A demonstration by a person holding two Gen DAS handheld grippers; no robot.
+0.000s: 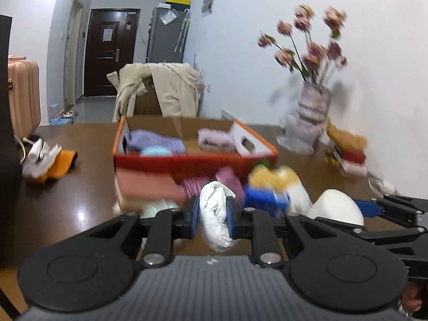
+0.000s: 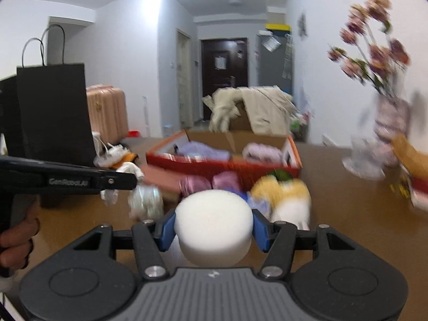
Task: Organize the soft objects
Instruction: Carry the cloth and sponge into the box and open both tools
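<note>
My left gripper (image 1: pixel 212 215) is shut on a crumpled white cloth (image 1: pixel 216 224), held above the brown table. My right gripper (image 2: pixel 214 227) is shut on a round white sponge (image 2: pixel 213 224); the same sponge (image 1: pixel 335 207) shows at the right of the left wrist view. Ahead stands an orange cardboard box (image 1: pixel 187 160) holding a lavender towel (image 1: pixel 157 140) and a pink rolled cloth (image 1: pixel 215 139). In front of the box lie pink cloths (image 2: pixel 211 183), a yellow and white plush toy (image 2: pixel 286 195) and a blue item (image 1: pixel 267 199).
A vase of pink flowers (image 1: pixel 311 107) stands at the right near the wall, with small boxes (image 1: pixel 347 155) beside it. A black paper bag (image 2: pixel 53 115) stands at the left, white and orange cloths (image 1: pixel 48 160) near it. A coat-draped chair (image 1: pixel 160 93) stands behind the table.
</note>
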